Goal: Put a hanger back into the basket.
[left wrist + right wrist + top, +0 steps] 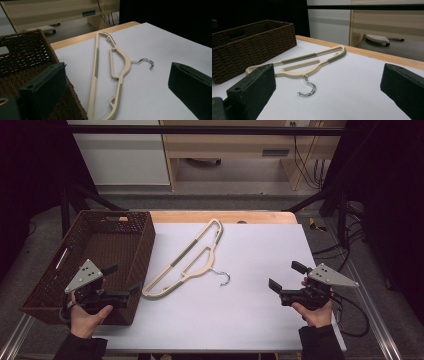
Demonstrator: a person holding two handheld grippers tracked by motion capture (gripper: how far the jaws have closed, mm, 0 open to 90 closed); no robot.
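Currently, high view: left gripper (123, 281) sits over the near right corner of the dark brown woven wicker basket (55, 285), jaws spread wide, nothing between them. Right gripper (285, 277) hovers over the white table sheet (250, 310) near its right edge, jaws spread too, empty. Cream plastic clothes hanger with olive grip strips (187, 261) lies flat on the sheet between the two grippers, nearer the left one, just beside the basket's right wall. Its chrome metal hook (223, 278) points toward the right gripper's jaws, well apart from them.

Left gripper view: both black jaws stand far apart at the frame's bottom corners. Hanger (117, 72) lies ahead of the gap between them, long axis running away from the jaws, its near end closest to the left-hand jaw. Hook (147, 62) is ahead of the right-hand jaw. Basket (27, 60) is beneath and beyond the left-hand jaw.

Right gripper view: jaws wide apart, nothing gripped. Hanger (309, 62) lies ahead of the gap, crosswise, with the hook (309, 88) being the part nearest the jaws, closer to the left-hand one. Basket (249, 45) sits beyond the left-hand jaw. No contact with the hanger from either gripper.
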